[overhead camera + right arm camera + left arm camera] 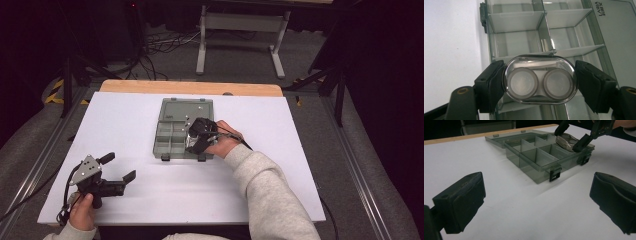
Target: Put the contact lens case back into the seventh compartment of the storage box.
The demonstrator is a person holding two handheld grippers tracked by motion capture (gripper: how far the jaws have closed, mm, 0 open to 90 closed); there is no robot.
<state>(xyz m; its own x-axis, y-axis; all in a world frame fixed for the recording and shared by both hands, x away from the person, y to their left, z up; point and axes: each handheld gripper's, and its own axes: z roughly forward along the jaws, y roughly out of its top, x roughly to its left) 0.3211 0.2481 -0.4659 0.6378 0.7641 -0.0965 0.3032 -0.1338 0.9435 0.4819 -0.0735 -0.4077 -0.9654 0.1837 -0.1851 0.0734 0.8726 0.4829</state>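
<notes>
The right gripper (539, 82) is clamped on a clear oval contact-lens case (540, 79), one black pad pressed against each short end of the case. Through the clear shell two round lens wells sit side by side, with a white strip lying behind them. The case is held over the near right part of a smoky grey compartment box (571, 35), above its dividers; whether the case touches the box cannot be determined. In the high view the right gripper (196, 140) and the hand holding it sit over the box's right edge, and the box (172, 142) lies open near the middle of the white table (125, 125), its lid (187, 110) folded flat toward the far side. The lid bears printed lettering, visible in the right gripper view at the upper right: the larger line reads "LARIA", and the smaller characters beside it are too small to read. Two black latches hang from the box's near wall, seen in the left gripper view (555, 173). The left gripper (117, 167) rests at the near left of the table, well apart from the box, with its jaws spread wide and nothing between them; in the left gripper view the bare white surface lies between its two black pads (464, 200).
</notes>
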